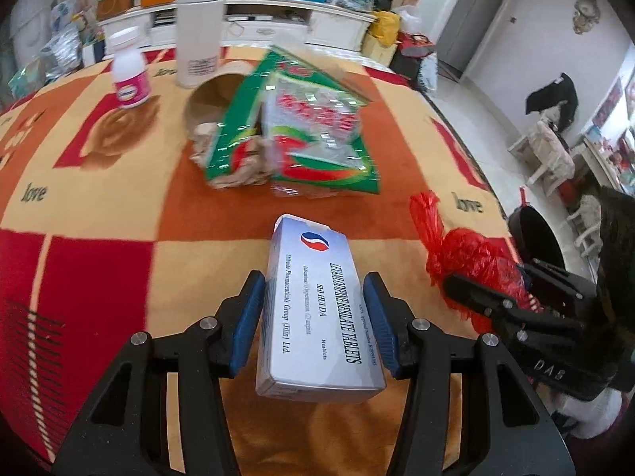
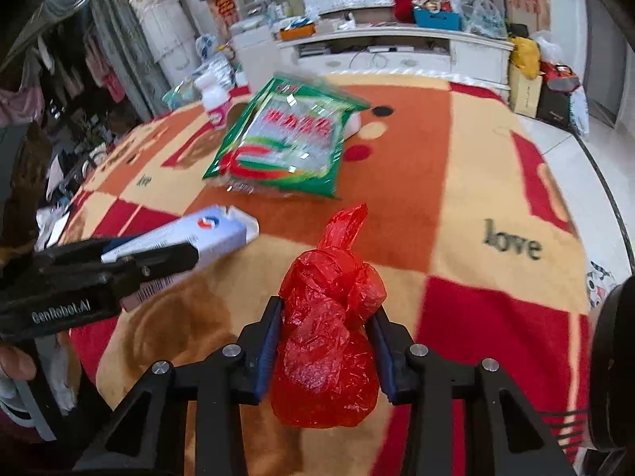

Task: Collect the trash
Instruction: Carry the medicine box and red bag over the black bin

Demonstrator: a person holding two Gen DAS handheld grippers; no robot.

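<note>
My left gripper [image 1: 315, 319] is shut on a white tablet box [image 1: 313, 309], which it holds above the patterned tablecloth; the same box [image 2: 190, 234] shows at the left of the right wrist view. My right gripper [image 2: 325, 341] is shut on a crumpled red plastic bag [image 2: 329, 337], seen also in the left wrist view as the red bag [image 1: 456, 254] at the right. On the table ahead lies a green and clear plastic wrapper [image 1: 305, 131] over crumpled brown paper [image 1: 242, 166], next to a cardboard tube [image 1: 214, 95].
A small white bottle with a pink label [image 1: 129, 75] and a tall white canister [image 1: 198, 35] stand at the table's far side. A dark round bin [image 1: 535, 234] sits beyond the table's right edge. A cluttered white cabinet [image 2: 397, 47] lines the back wall.
</note>
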